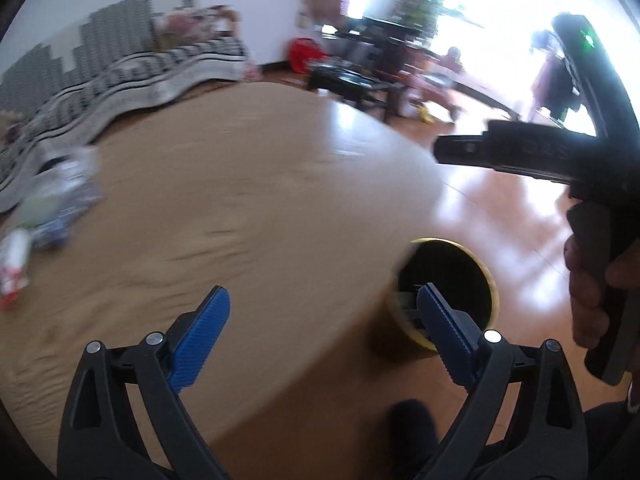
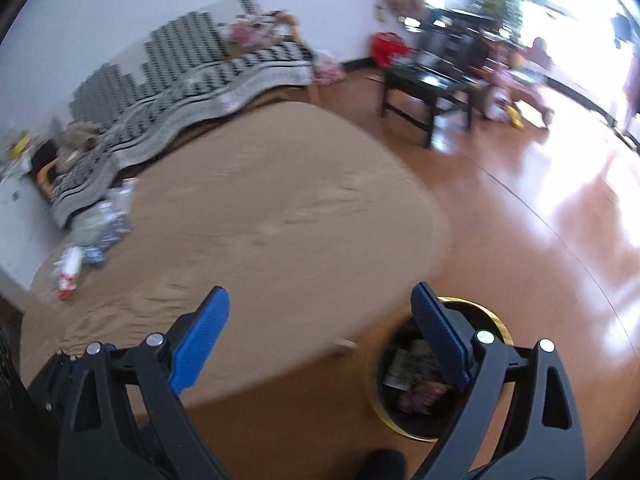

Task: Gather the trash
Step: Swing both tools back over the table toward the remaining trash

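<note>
A round black bin with a gold rim (image 2: 440, 368) stands on the wooden floor beside the tan rug (image 2: 260, 208); crumpled wrappers lie inside it. The same bin (image 1: 448, 292) shows in the left wrist view, part hidden by a blue finger. My left gripper (image 1: 324, 312) hangs open over the rug's edge, nothing between its pads. My right gripper (image 2: 320, 312) is open too and empty, its right finger over the bin. Loose trash (image 2: 92, 232) lies in a blurred heap at the rug's far left, also visible as trash (image 1: 52, 208) from the left wrist.
A bed with a striped black-and-white cover (image 2: 180, 92) runs along the wall behind the rug. A low dark table (image 2: 428, 84) stands on the shiny floor at the back right. The other gripper's black body and a hand (image 1: 592, 264) fill the left view's right edge.
</note>
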`<state>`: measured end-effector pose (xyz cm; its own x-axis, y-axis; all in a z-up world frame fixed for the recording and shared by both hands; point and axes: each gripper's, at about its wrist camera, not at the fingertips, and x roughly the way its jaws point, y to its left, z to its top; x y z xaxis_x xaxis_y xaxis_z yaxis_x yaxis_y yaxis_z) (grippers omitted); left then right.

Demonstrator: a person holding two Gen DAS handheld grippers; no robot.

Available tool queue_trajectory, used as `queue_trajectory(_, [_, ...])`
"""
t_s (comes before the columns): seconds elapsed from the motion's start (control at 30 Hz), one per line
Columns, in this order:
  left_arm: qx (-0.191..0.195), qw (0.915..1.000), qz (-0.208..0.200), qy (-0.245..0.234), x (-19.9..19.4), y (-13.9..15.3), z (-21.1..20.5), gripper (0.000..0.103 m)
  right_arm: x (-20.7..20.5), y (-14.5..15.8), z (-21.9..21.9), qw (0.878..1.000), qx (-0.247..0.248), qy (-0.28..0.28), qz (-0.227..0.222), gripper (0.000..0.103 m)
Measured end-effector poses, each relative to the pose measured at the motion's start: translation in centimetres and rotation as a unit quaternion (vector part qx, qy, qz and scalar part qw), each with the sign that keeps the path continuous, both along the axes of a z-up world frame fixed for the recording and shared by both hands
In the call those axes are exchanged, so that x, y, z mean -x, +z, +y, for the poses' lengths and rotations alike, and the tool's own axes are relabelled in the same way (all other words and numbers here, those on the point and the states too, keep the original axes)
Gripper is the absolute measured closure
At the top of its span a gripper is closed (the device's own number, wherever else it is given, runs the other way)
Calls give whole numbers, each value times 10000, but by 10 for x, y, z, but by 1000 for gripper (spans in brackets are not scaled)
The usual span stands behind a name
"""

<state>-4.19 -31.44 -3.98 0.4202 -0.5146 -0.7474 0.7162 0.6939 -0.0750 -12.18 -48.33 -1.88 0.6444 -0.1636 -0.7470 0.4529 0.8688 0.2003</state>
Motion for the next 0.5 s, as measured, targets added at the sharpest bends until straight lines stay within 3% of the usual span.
queue_trajectory(0.2, [-116, 9955, -293, 899, -46, 12, 117, 10, -72, 10, 100, 9955, -67, 925, -217, 12])
queue_trajectory(0.3, [141, 9877, -99, 1552, -70, 6, 181, 10, -103, 6, 151, 9908, 8, 1341, -204, 12])
queue_trajectory(0.37, [222, 9840, 132, 1765, -80, 3, 208, 10, -120, 3, 181, 9875, 60, 1565, -162, 12])
queue_trajectory(0.5, [83, 9794, -131, 2012, -91, 5, 251, 10, -149, -10, 234, 9795, 152, 2006, -76, 12])
